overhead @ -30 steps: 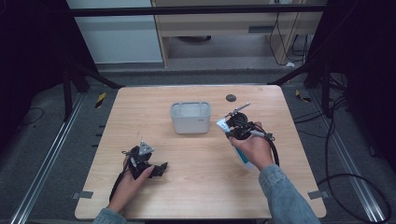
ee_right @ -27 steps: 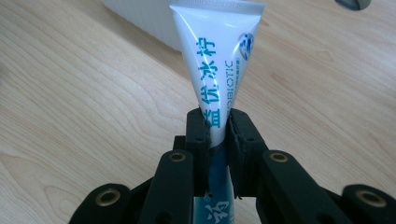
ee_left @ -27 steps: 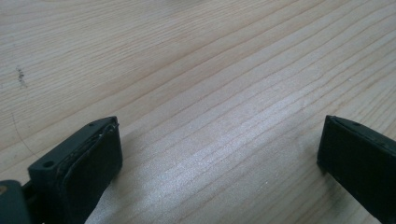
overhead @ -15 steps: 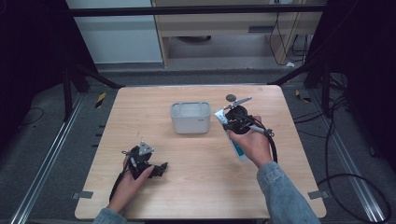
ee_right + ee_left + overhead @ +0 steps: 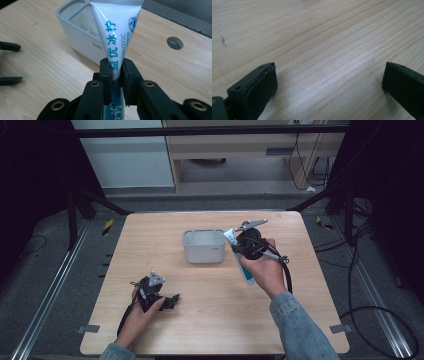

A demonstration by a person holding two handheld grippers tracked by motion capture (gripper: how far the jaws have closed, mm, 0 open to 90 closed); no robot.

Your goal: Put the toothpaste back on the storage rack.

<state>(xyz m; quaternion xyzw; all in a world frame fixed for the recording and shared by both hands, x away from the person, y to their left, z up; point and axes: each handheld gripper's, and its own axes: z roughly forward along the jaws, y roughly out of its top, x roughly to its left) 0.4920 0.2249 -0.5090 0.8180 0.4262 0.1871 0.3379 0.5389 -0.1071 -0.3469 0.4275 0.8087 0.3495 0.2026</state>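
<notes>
Right gripper (image 5: 116, 72) jaws clamped on white-and-blue plastic toothpaste tube (image 5: 117, 30), w/ grey rectangular plastic container (image 5: 80, 32) just beyond them; left gripper (image 5: 329, 82) jaws wide apart, bare light wooden surface (image 5: 317, 37) btwn them.

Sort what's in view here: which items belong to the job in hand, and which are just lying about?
In the job, as far as I can judge:
- tube, clamped in the right claw
- white container, beside the tube

Lying about:
- left claw, open, resting on the bare table
- small dark disc on the table
</notes>
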